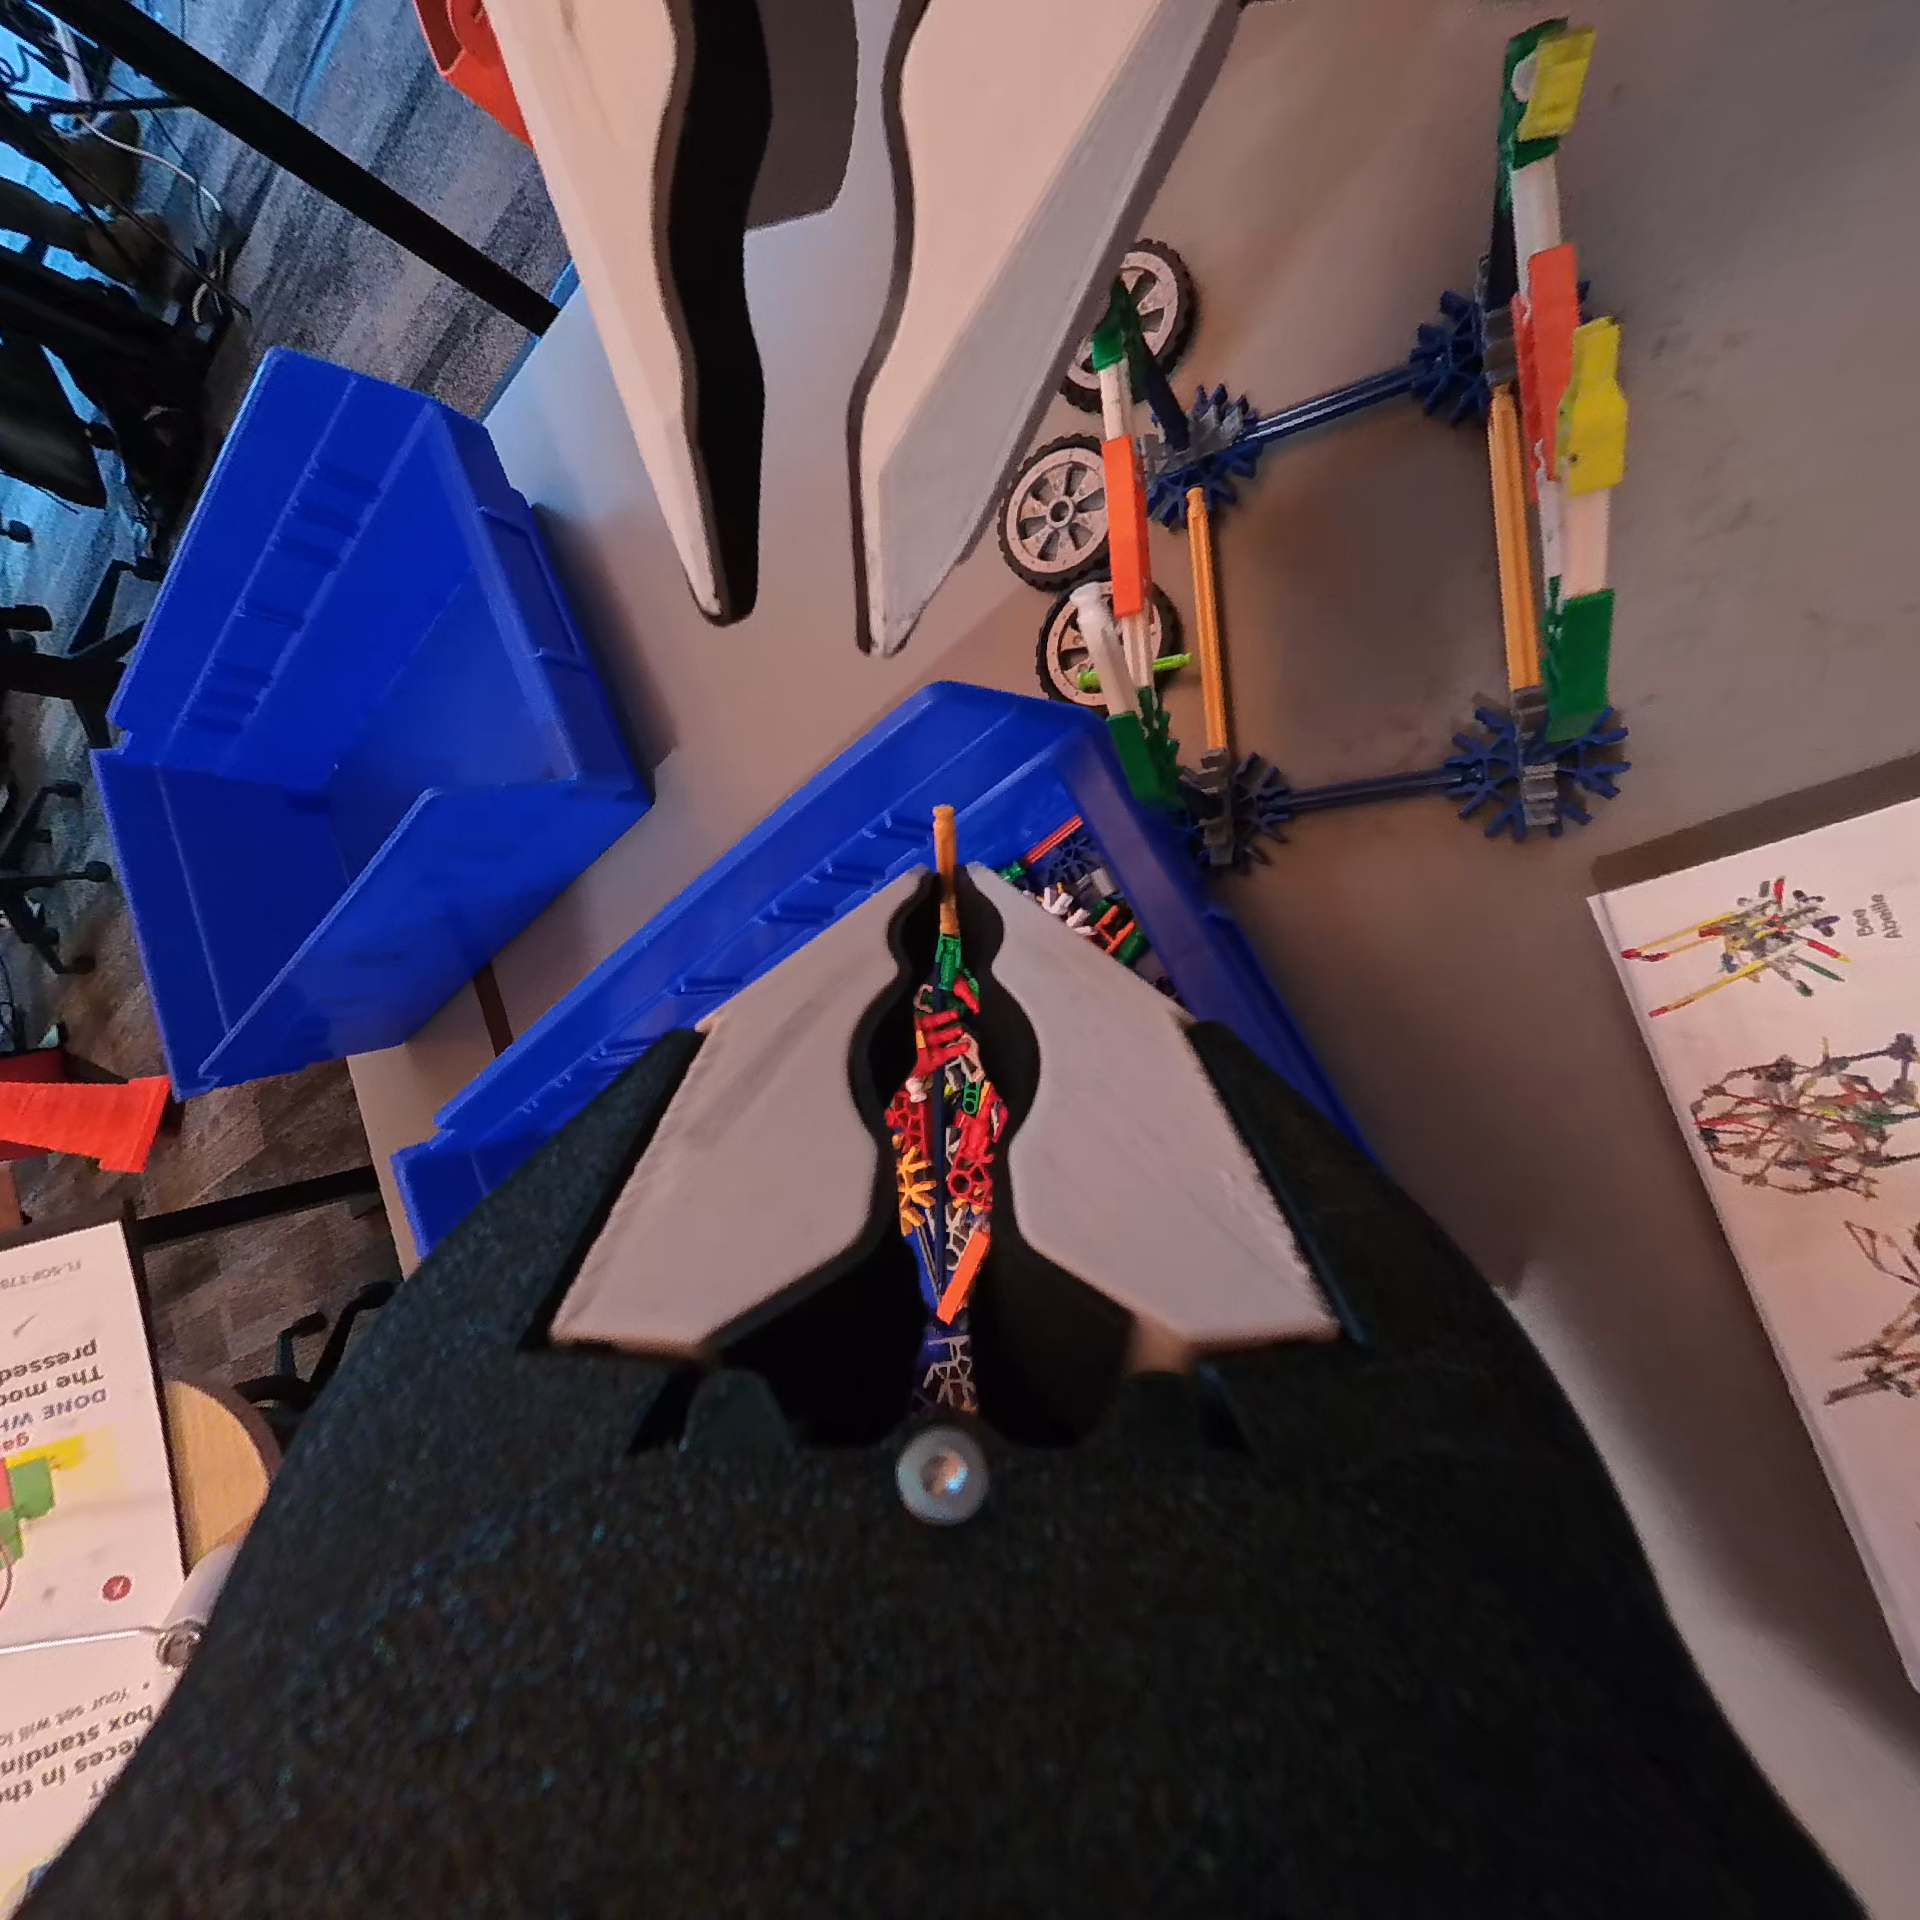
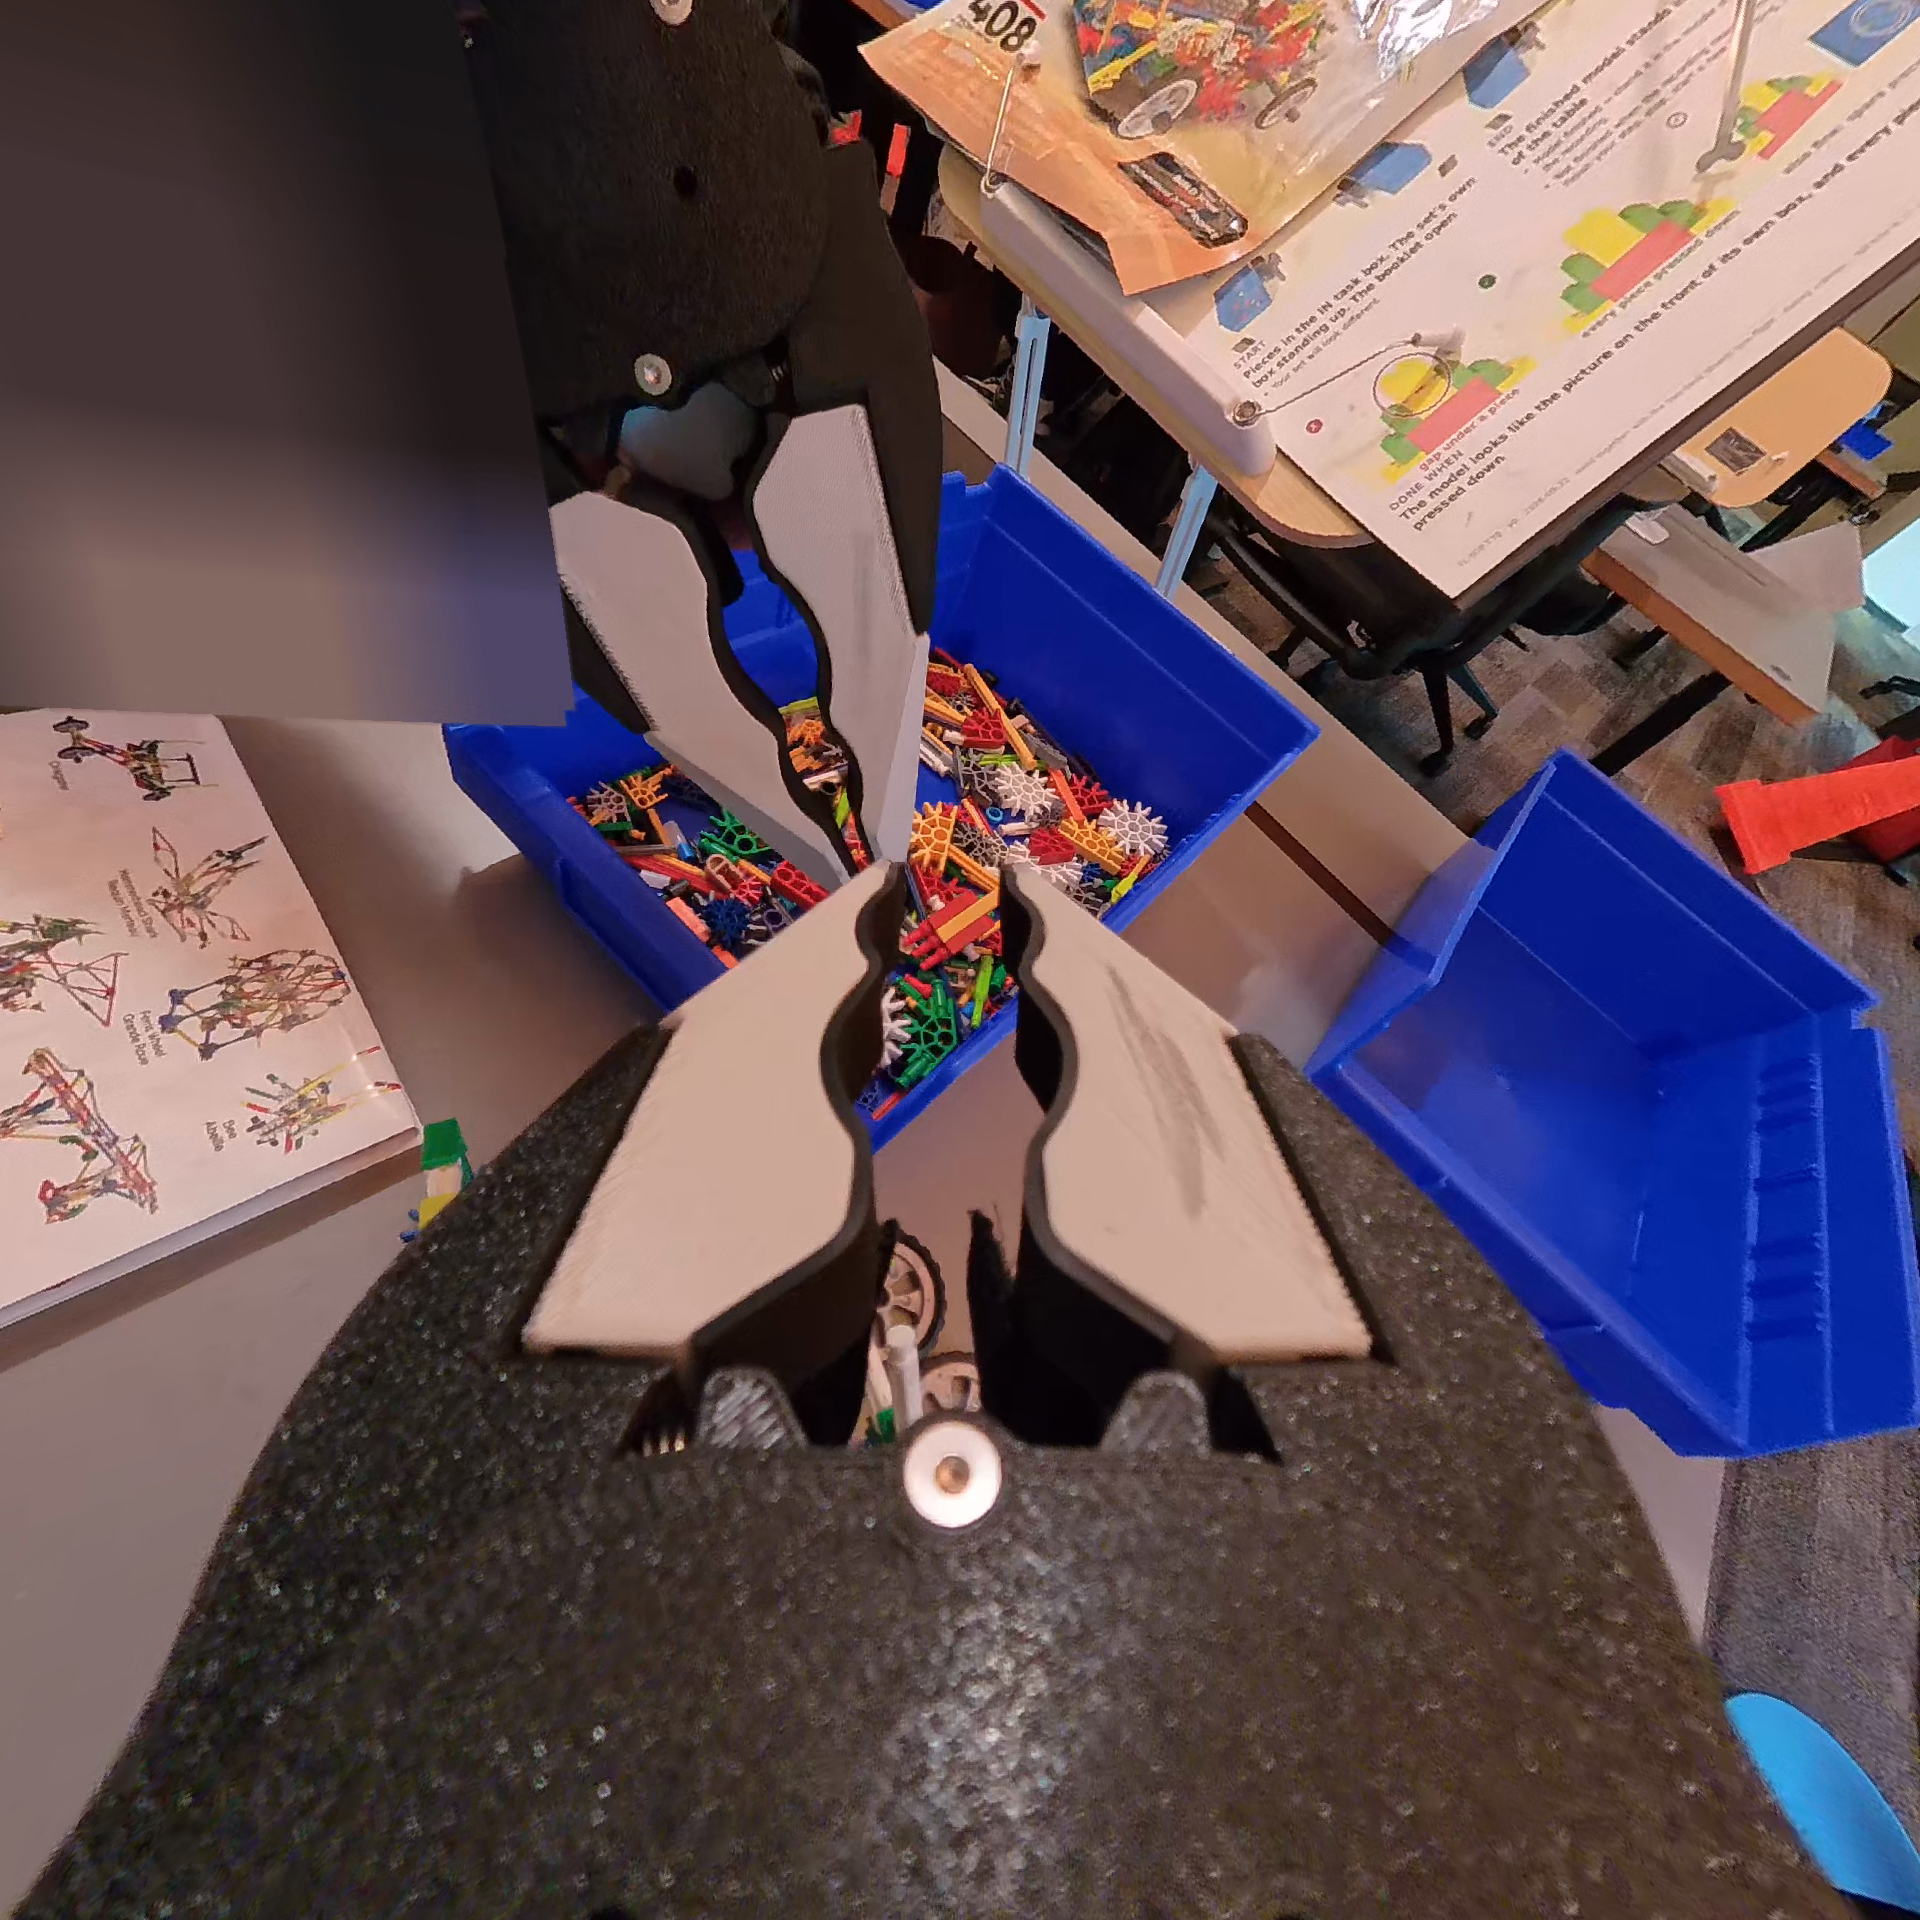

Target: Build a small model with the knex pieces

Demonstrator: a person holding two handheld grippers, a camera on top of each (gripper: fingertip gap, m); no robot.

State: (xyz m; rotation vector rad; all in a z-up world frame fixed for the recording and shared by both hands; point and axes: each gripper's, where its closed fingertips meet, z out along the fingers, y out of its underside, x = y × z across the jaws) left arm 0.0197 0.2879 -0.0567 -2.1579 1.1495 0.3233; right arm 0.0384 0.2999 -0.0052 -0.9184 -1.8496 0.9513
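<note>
Thin orange plastic rod (image 1: 943,847) is pinched at the tips of the left gripper (image 1: 943,883), over the blue plastic bin (image 1: 821,821) of mixed pieces; most of its length is hidden between the fingers. Right gripper (image 2: 951,883) hangs spread apart, holding nothing, above that bin.

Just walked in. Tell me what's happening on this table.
A person is working two hand-held grippers over a blue bin full of small colourful construction pieces. The left hand-held gripper is shut on a thin orange rod above that bin. The right hand-held gripper hangs open beside it, holding nothing. A second blue bin sits empty, a partly built wheeled frame lies on the table, and an open booklet is nearby.
</note>
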